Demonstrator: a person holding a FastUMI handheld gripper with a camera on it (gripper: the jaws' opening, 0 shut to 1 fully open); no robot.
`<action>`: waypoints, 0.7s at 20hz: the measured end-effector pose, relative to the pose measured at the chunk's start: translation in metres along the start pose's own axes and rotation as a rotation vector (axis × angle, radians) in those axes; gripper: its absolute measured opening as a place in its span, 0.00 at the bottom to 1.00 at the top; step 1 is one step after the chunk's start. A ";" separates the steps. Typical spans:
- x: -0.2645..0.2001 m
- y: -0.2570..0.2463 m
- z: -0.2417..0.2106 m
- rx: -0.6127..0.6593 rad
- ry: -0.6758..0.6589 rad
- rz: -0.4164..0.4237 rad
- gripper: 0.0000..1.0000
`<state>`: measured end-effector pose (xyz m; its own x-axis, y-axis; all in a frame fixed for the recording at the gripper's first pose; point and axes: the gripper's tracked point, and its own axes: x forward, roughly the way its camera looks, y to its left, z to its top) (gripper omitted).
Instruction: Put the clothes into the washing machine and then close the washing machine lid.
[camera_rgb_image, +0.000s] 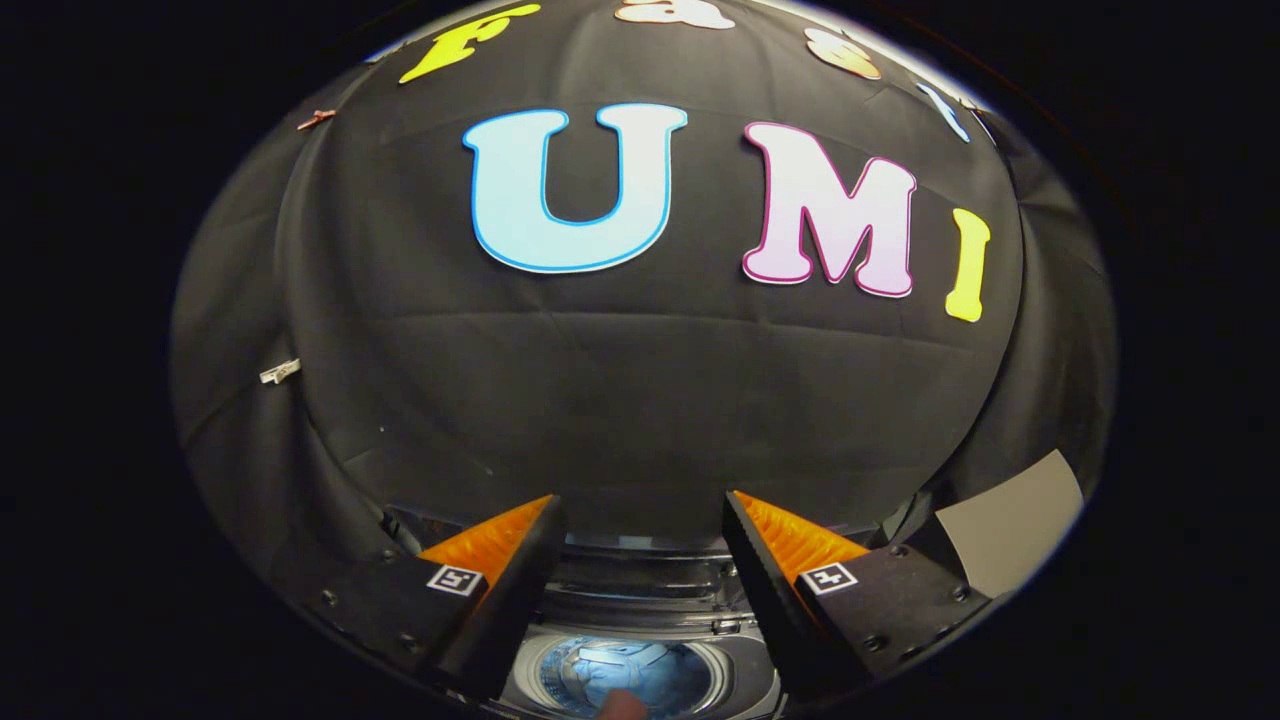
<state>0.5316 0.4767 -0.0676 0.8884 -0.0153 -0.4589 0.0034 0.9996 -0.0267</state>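
Gripper (640, 520) released, fingers spread wide, nothing between them. Below and between the fingers: grey top-loading washing machine (745, 672), round drum mouth uncovered. Pale blue-white clothes (622, 668) lying inside the drum (folds blurred). Beyond the fingers: black cloth wall (640, 400).

Washing machine (640, 640) mostly hidden from me: gripper (640, 520) fingers, spread apart with nothing between, cover both its flanks; near side cut off at bottom. Pale blue clothes (625, 672) in drum, too blurred and small for me to name garment. Small rounded blob (625, 706) at drum's near rim, cut off, can't identify. Grey panel (1015, 525) beyond right finger, partly cut off, nature unclear.
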 end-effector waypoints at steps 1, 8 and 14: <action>0.007 0.001 -0.004 -0.005 0.011 0.011 0.99; 0.017 0.007 -0.023 0.071 0.061 0.043 0.99; -0.002 0.007 -0.028 0.064 0.021 0.022 1.00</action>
<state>0.5168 0.4829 -0.0912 0.8789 0.0065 -0.4770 0.0144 0.9991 0.0400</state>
